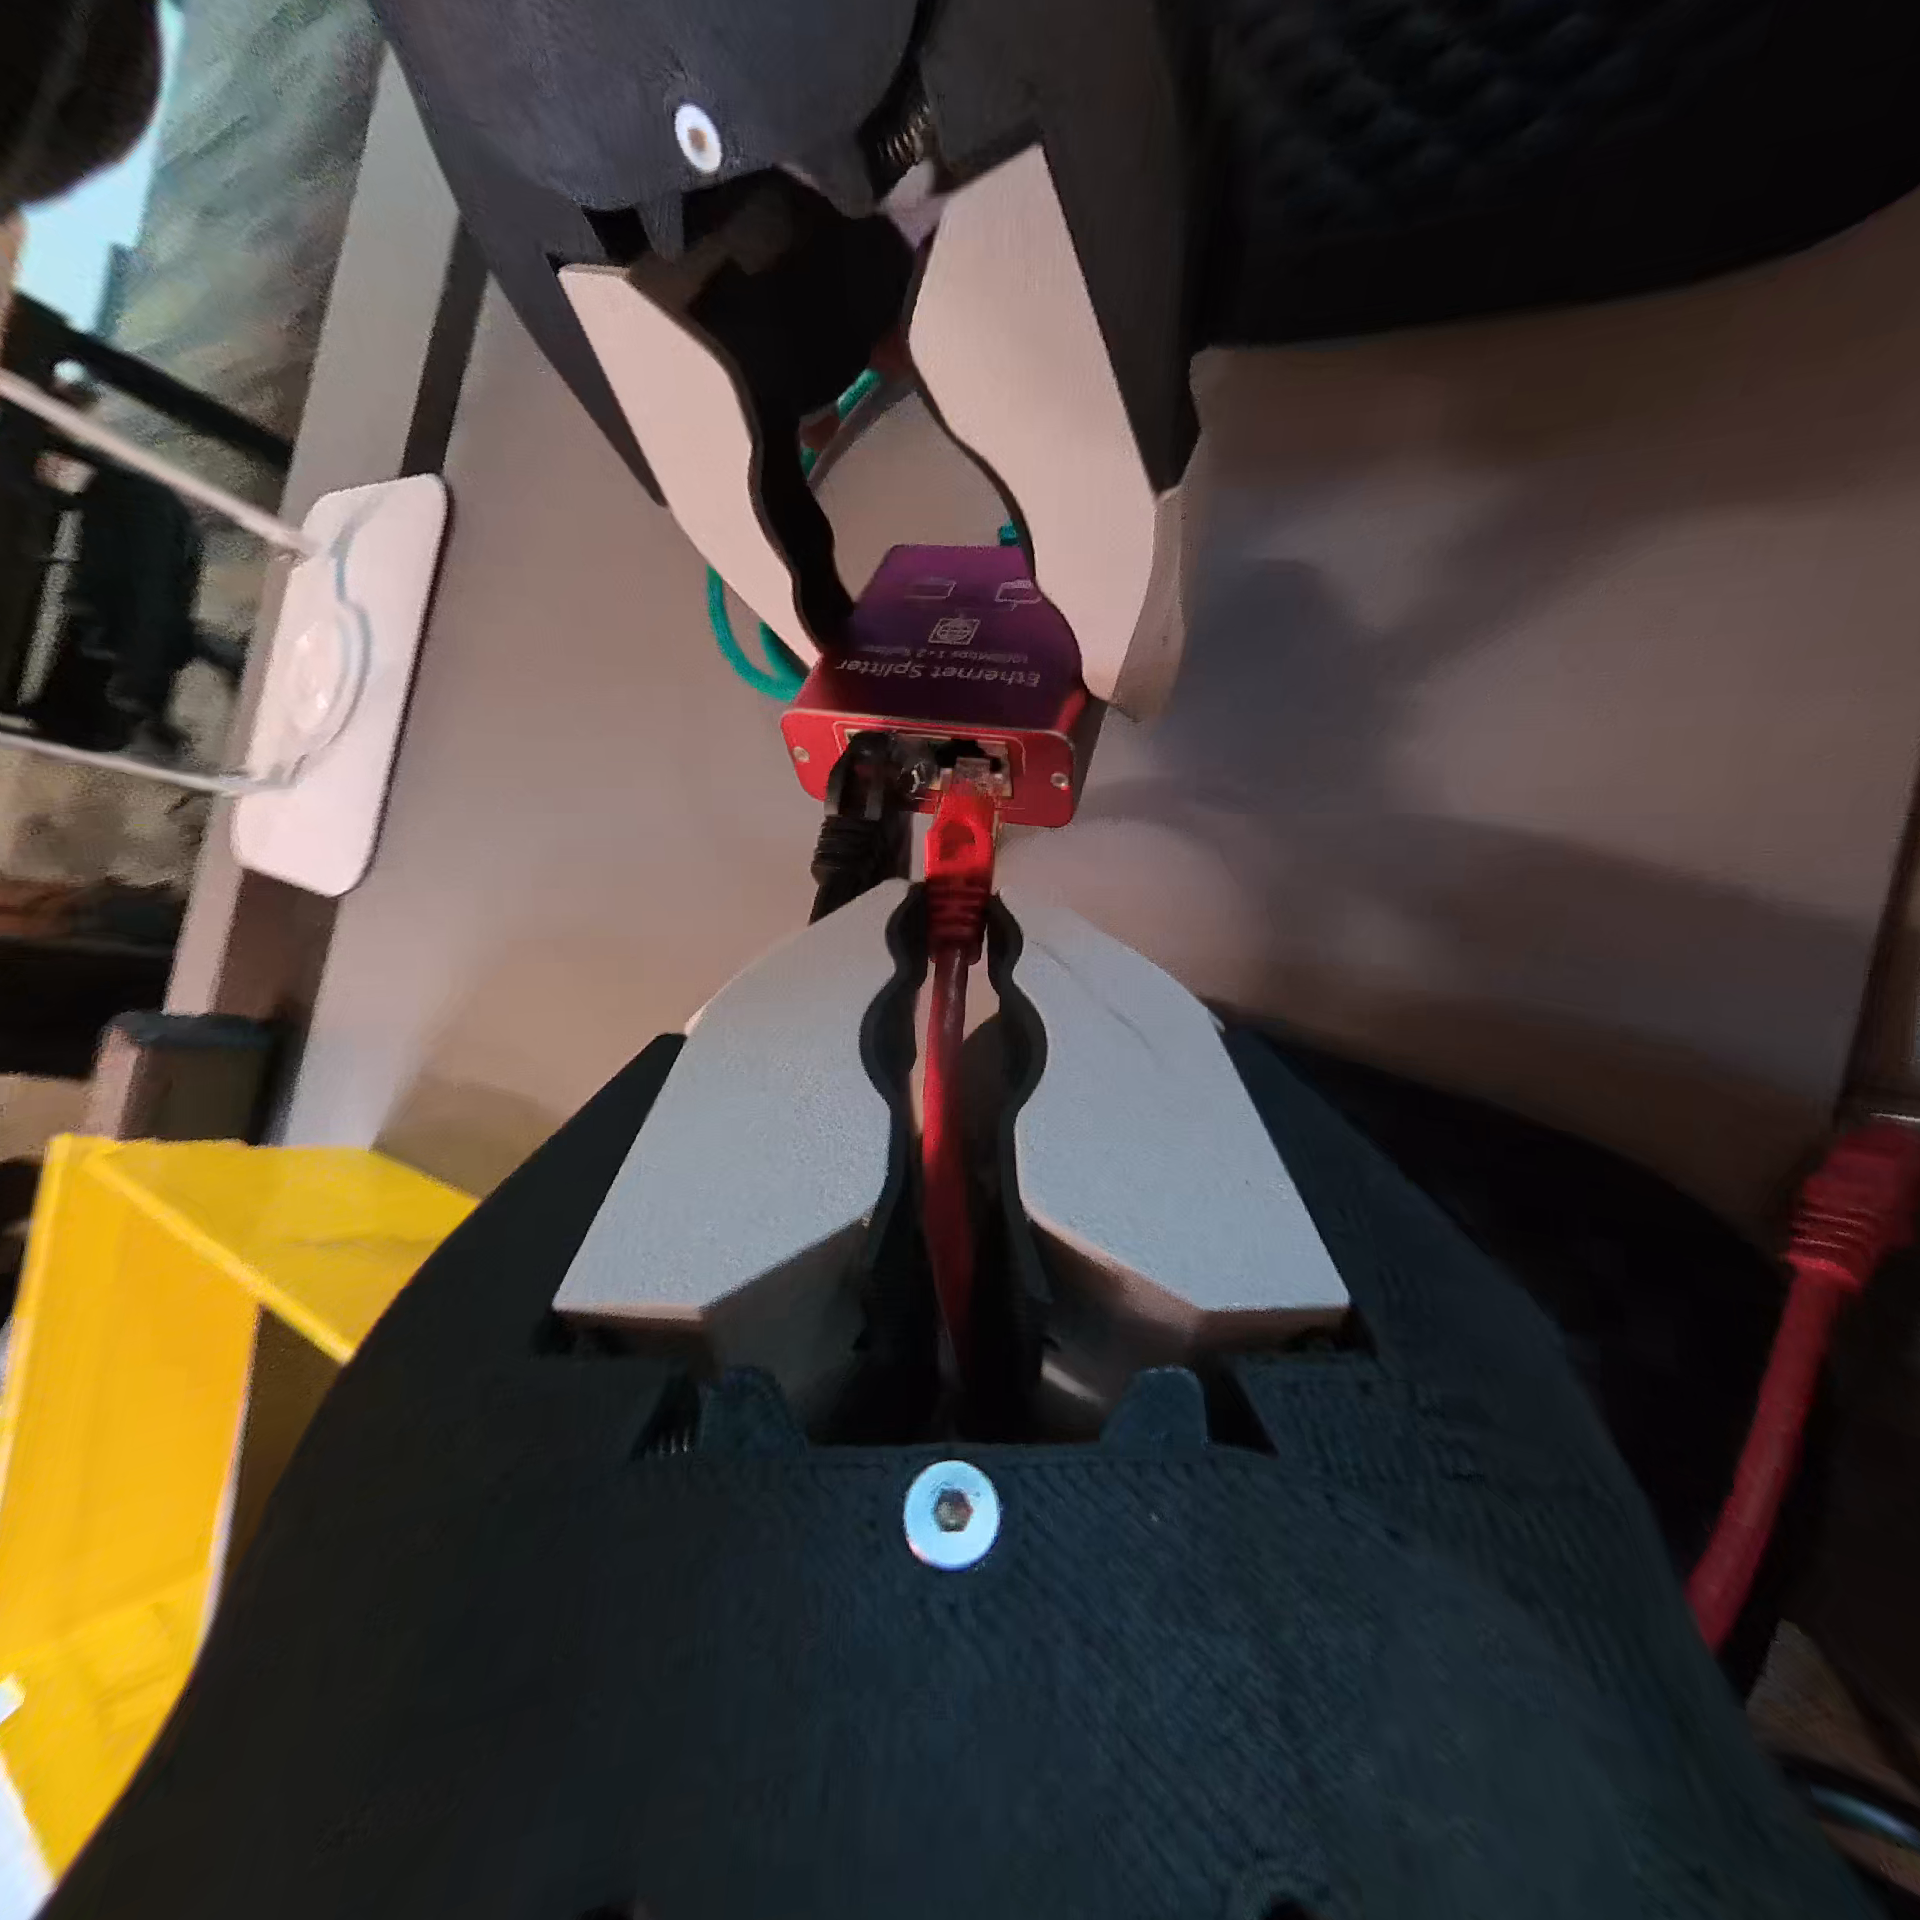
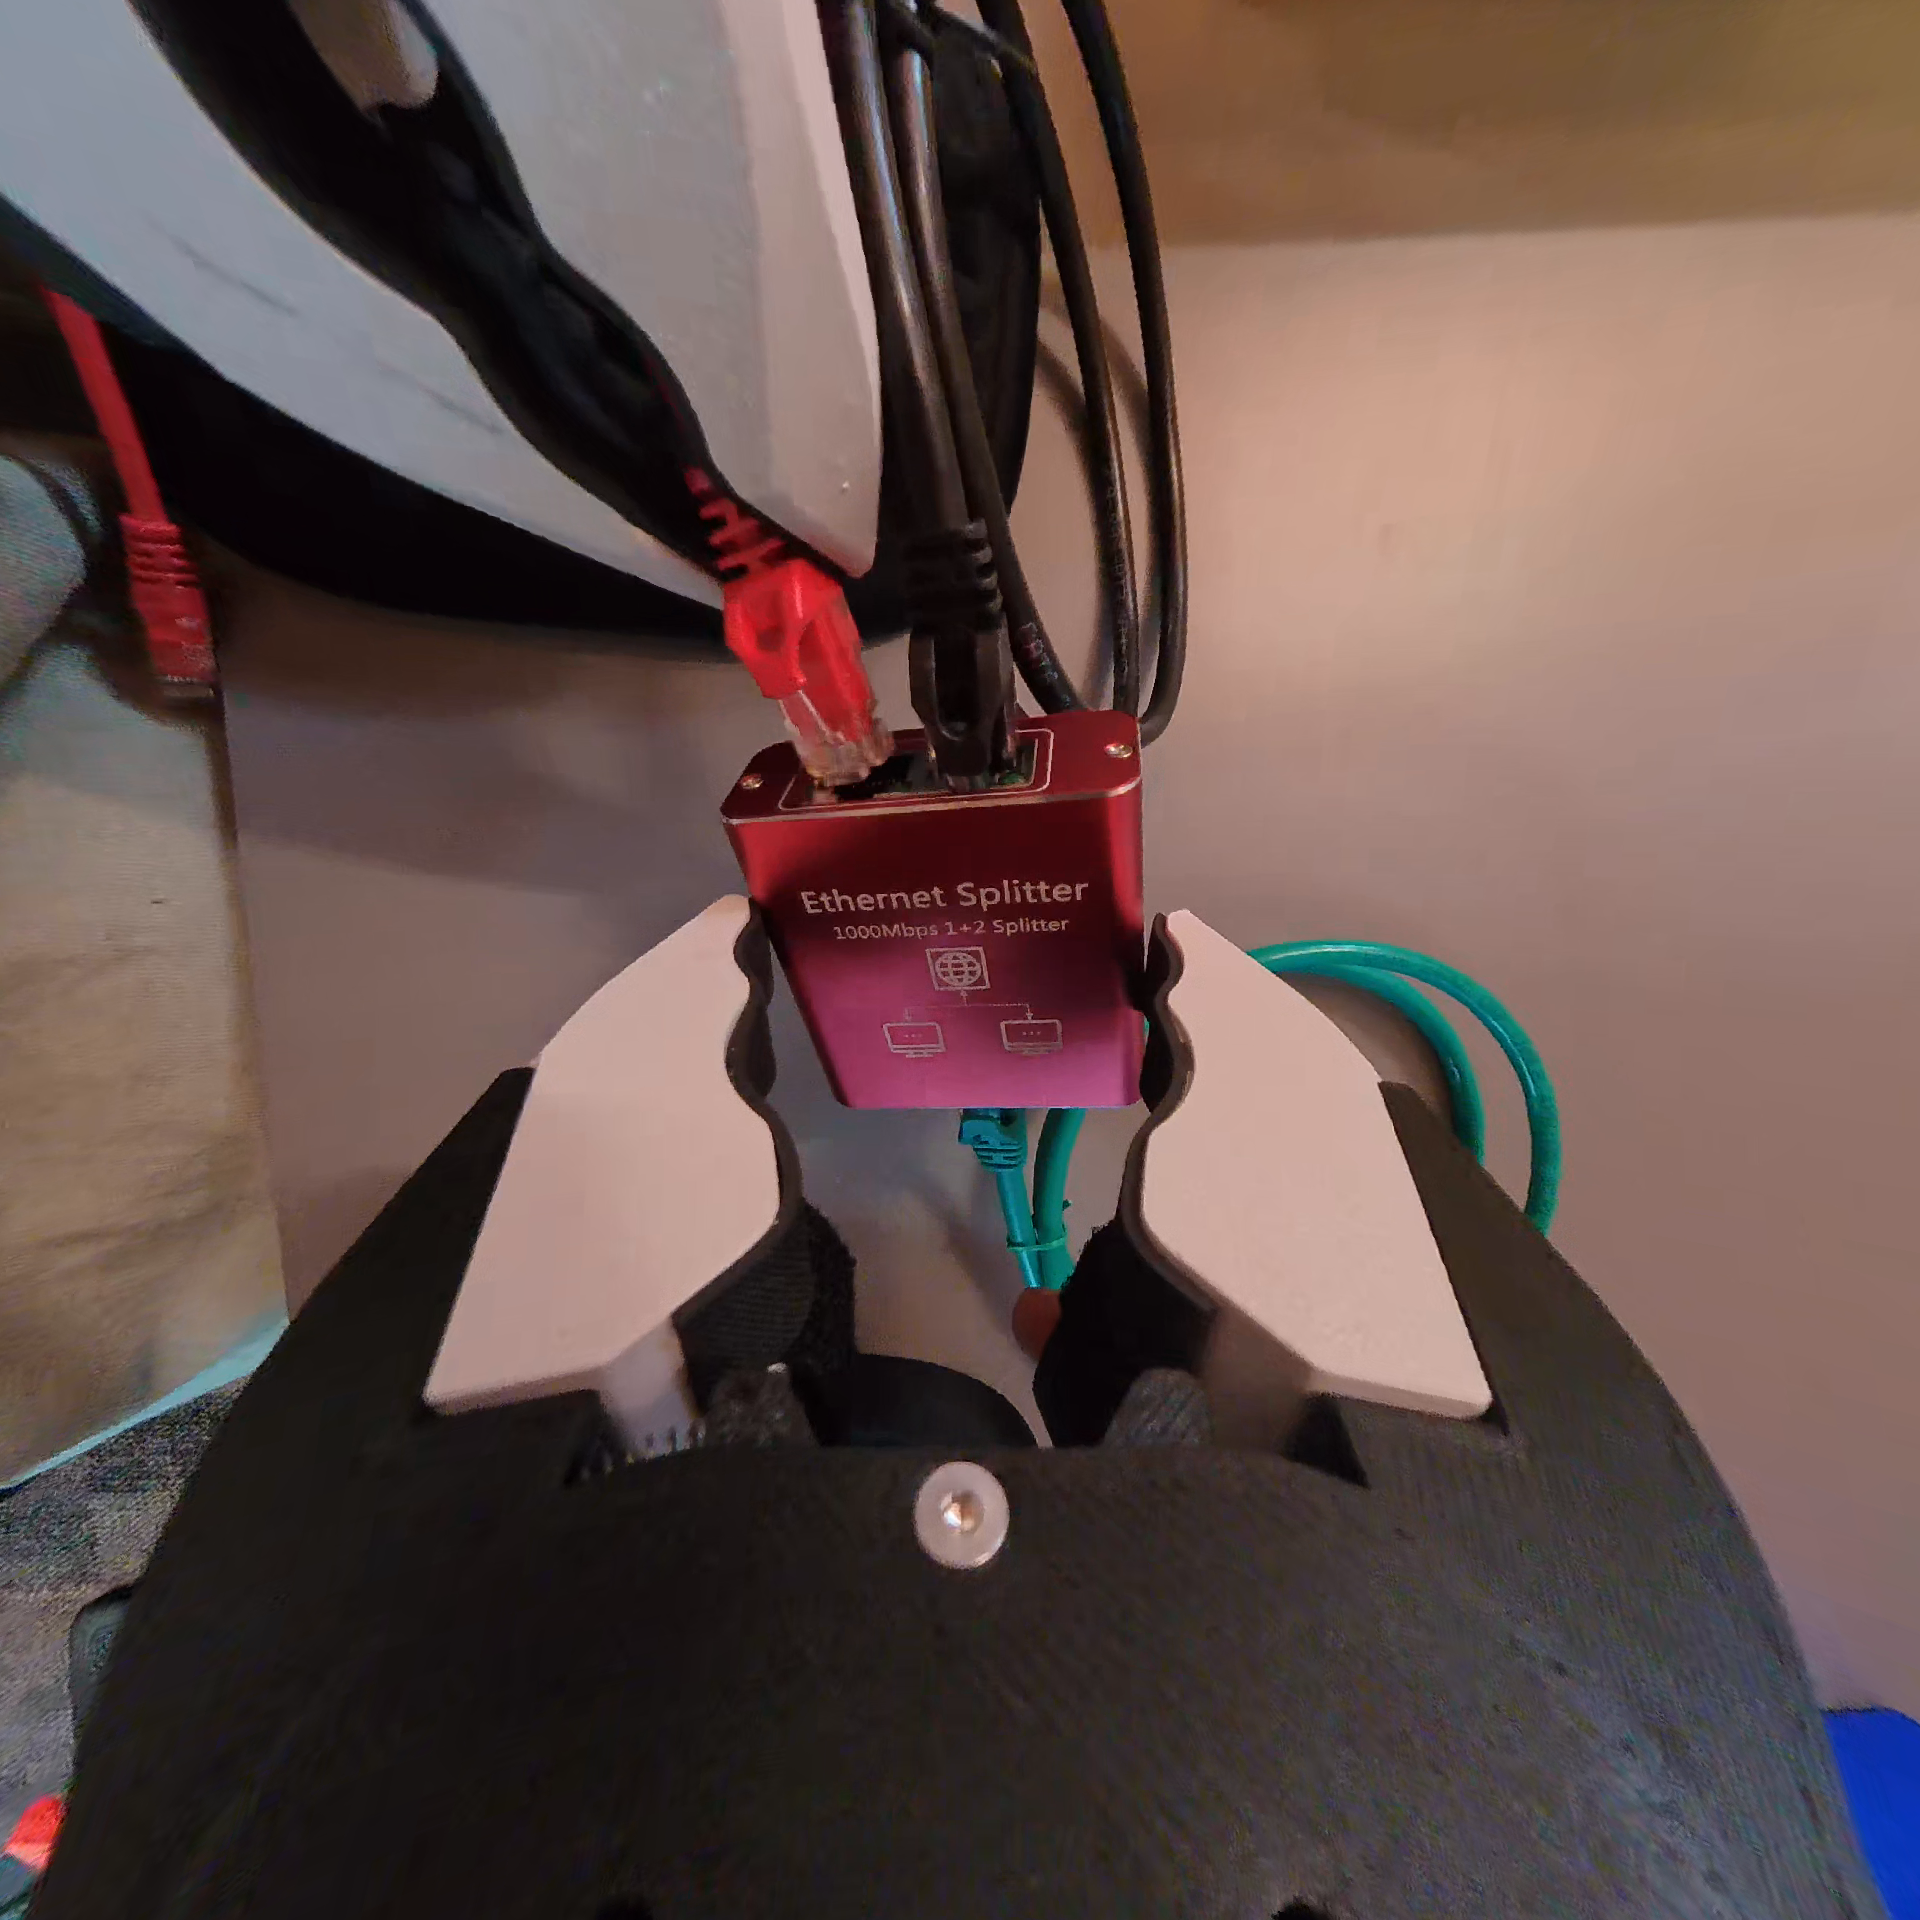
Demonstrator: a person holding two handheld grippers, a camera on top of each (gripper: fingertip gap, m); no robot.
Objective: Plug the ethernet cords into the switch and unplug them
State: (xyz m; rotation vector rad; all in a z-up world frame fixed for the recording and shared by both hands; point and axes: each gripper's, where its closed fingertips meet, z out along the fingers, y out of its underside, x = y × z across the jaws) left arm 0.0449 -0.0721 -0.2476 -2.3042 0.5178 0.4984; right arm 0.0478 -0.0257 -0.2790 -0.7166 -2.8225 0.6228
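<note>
the red ethernet switch [image 2: 940, 935] is held up off the pale surface [image 2: 1507, 831], pinched across its two long sides near the rear half by the right gripper [image 2: 951, 997], whose fingers [image 2: 644, 1091] are spread about as wide as the box and press on its metal walls. a green cord [image 2: 1455, 1039] leaves its rear end and loops away to the right.

on the front face, a black cord [image 2: 961, 623] sits seated in one port. beside it, the clear plug of the red cord [image 1: 961, 831] is at the mouth of the other port, tilted in the right wrist view and seemingly only part way in; whether it has latched cannot be told. the left gripper [image 1: 956, 920] has its fingers [image 1: 790, 1091] nearly closed on the ribbed red boot just behind that plug, with the cord running back through the gap between them. a second red plug [image 1: 1844, 1205] hangs free near the surface's edge.

the box looks small, light and rigid, with smooth anodised sides that could slip under a push, so the firm side grip suits it. the cord is limp; only the boot and plug are stiff enough to steer, so that is where to hold. the plug's latch tab is thin plastic, likely fragile if forced crooked.
</note>
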